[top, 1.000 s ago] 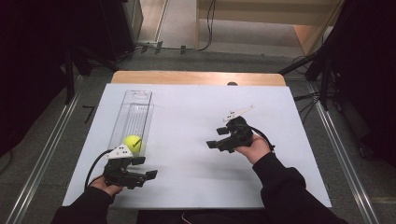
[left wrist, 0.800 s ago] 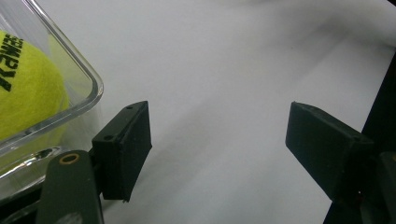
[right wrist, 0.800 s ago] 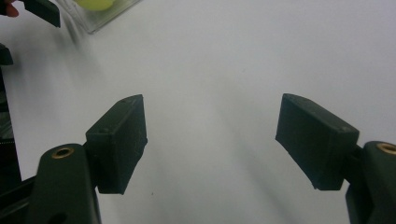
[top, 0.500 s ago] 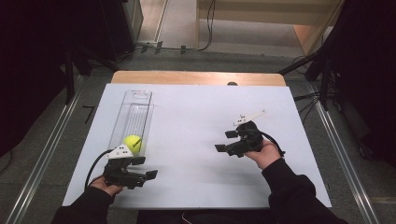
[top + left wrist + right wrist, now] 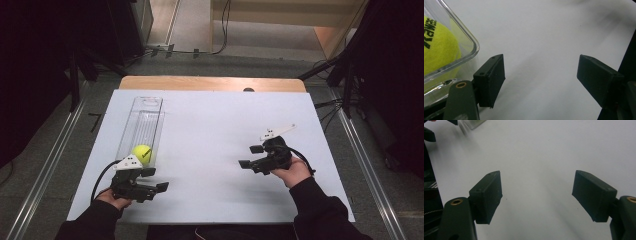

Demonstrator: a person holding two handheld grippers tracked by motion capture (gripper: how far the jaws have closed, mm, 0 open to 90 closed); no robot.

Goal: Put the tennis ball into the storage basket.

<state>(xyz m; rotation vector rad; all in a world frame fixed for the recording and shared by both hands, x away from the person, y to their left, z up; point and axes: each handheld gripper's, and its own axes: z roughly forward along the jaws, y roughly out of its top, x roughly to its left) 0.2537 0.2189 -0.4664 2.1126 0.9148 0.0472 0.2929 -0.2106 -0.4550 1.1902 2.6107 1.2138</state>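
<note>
White tabletop (image 5: 210,130). Tennis ball (image 5: 142,154) sits in the near end of the clear tray (image 5: 146,111), whose long axis runs away from the person. Left gripper (image 5: 159,180), jaws spread and empty, lies just beside the ball; right gripper (image 5: 250,156), also spread and empty, is well apart

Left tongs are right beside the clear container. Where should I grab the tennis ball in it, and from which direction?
Probably from straight above. The tennis ball sits at the near end of the long clear container, whose walls block its sides and end; the top looks open in the high view. Drop the open left tongs over its widest part, one jaw toward each long wall, though room beside the ball looks tight.
</note>
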